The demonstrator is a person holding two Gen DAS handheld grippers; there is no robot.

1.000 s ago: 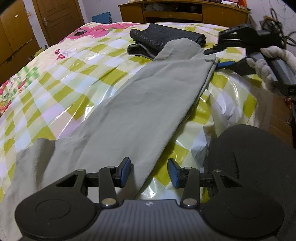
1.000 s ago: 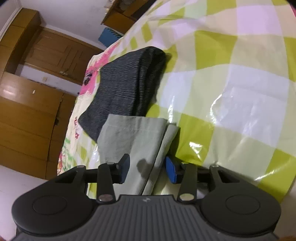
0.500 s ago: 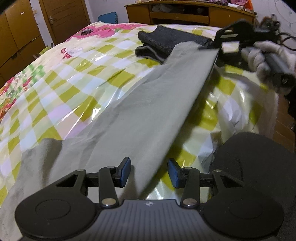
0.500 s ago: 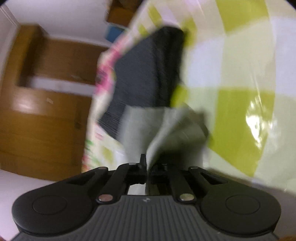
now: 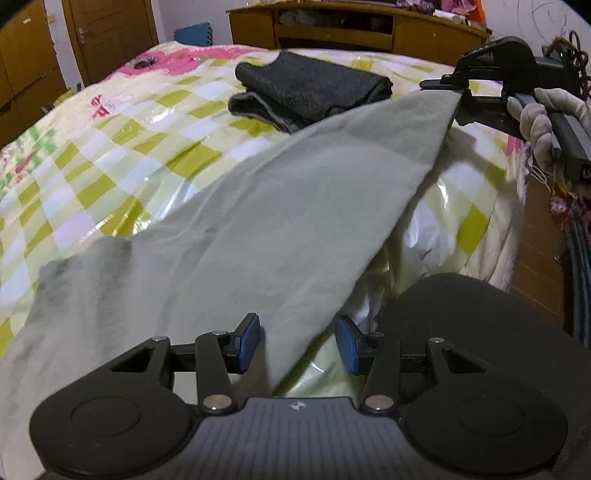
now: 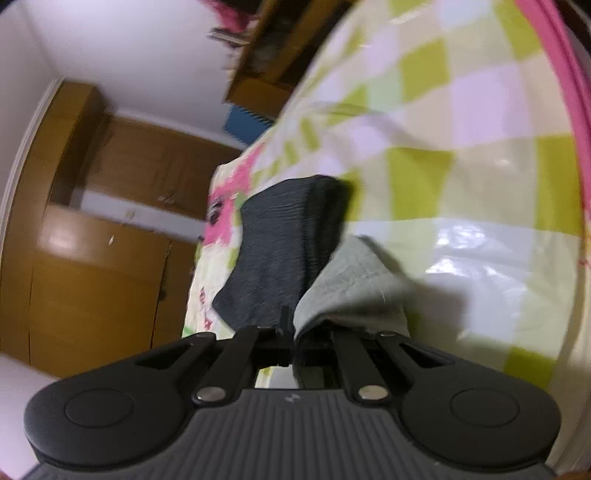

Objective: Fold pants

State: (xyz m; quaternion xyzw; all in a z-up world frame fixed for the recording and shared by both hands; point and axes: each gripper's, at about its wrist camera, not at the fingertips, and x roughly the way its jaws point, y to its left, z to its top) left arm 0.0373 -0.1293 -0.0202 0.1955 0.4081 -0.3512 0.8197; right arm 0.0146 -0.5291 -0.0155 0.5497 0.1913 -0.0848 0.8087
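Observation:
Grey-green pants lie lengthwise on a bed with a checked plastic cover. My left gripper is open, its blue pads either side of the pants' near edge, which rises between them. My right gripper is shut on the far leg end and holds it lifted above the bed. In the right wrist view the gripper is shut on the leg hem, which bunches just ahead of the jaws.
A folded dark grey garment lies at the far end of the bed, just behind the lifted hem; it also shows in the right wrist view. A black round seat stands at the right. Wooden cabinets stand behind.
My right gripper closed on the pants' leg end and lifted it off the bed. The pants' right edge has risen with it. My left gripper stayed open by the near edge.

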